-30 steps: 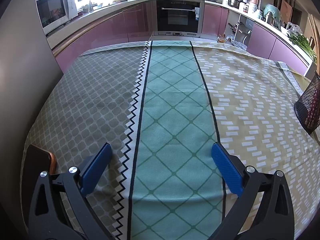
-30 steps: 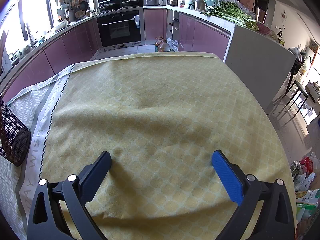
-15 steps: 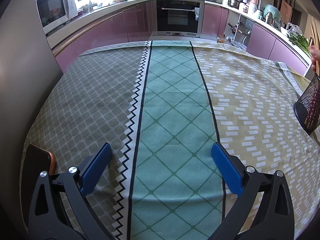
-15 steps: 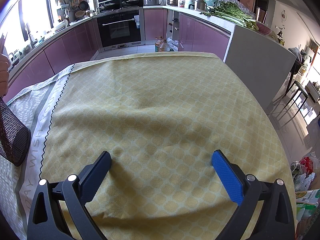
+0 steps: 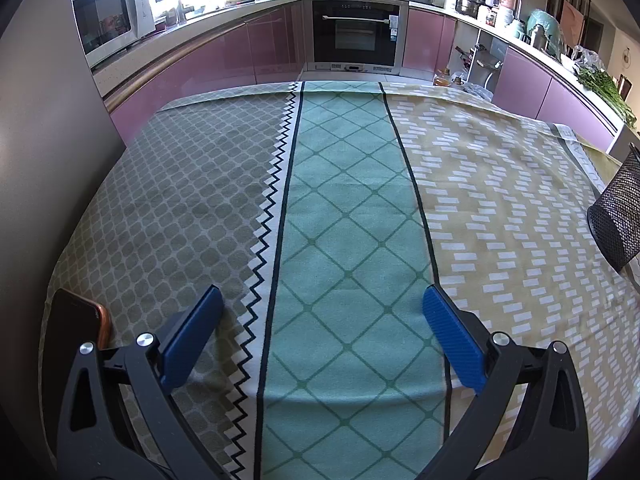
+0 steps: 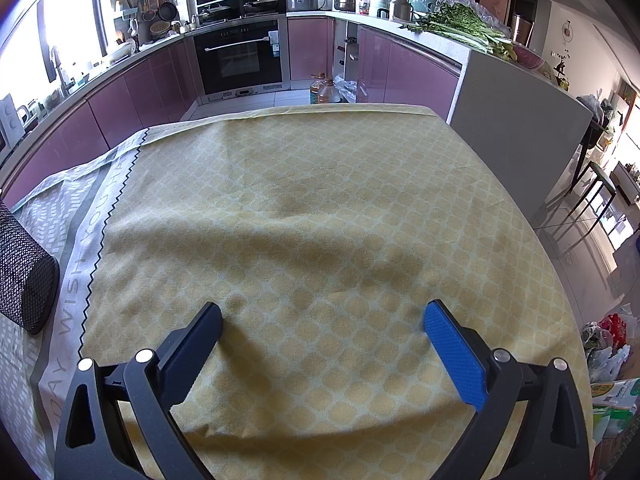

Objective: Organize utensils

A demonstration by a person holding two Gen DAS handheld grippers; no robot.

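While both of my tools sit low over the cloth-covered surface, I read the scene from the left edge across. At the far left of the left wrist view a dark phone with a copper-coloured rim lies on the grey patterned part of the cloth, just beside the left fingers. My left gripper has its blue-padded fingers spread wide with nothing between them, framing the zigzag line and the green diamond stripe of the cloth. Further right the cloth turns yellow with white dashes, and at the right edge of that view stands a black mesh basket, cut off by the frame, well apart from the left gripper. I cannot make out whether anything is inside it.

In the right wrist view the same mesh basket shows at the left edge, resting on the grey lettered border of the cloth, off to the left of my right gripper. That gripper also has its fingers held wide apart and empty, over a plain yellow, slightly wrinkled stretch of cloth. No utensils show on the cloth in either view.

Beyond the surface runs a kitchen with pink cabinets, a microwave at the left, a black oven in the middle, and a bundle of green vegetables on the white counter at the right.
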